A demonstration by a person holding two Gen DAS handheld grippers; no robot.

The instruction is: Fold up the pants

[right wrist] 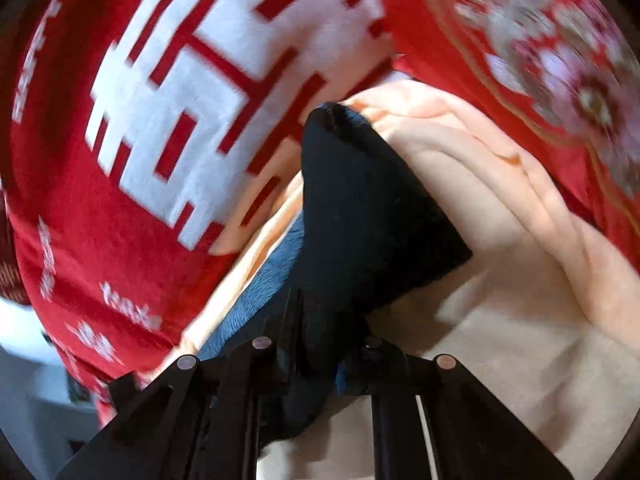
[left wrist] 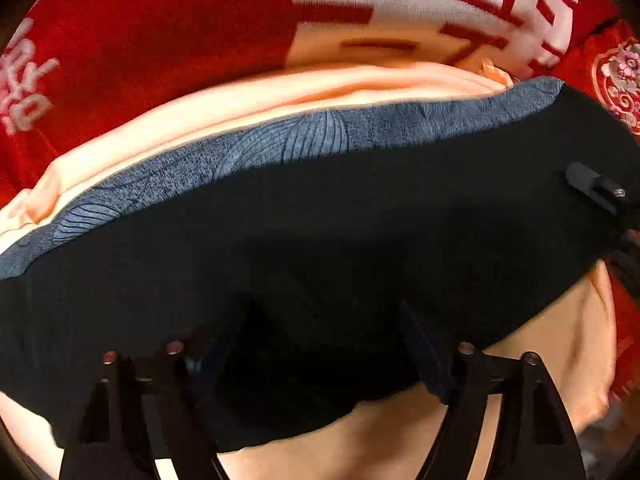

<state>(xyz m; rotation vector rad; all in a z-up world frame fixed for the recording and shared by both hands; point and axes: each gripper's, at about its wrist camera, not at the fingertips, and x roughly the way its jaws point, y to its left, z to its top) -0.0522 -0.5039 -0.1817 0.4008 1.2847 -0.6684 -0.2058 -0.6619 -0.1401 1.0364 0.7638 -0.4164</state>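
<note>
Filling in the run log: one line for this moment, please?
stage: folding | right gripper: shut on black fabric pants | left gripper: open over pants | surface: peach quilt

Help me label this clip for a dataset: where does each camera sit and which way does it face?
Left wrist view: sits on the left gripper, looking steeply down at the dark pants on a peach blanket; its fingers stand apart over the cloth.
Right wrist view: sits on the right gripper, angled down along the pants; its jaws pinch the fabric.
Shared: pants, peach blanket, red blanket with white characters. The right gripper's tip shows in the left view.
</note>
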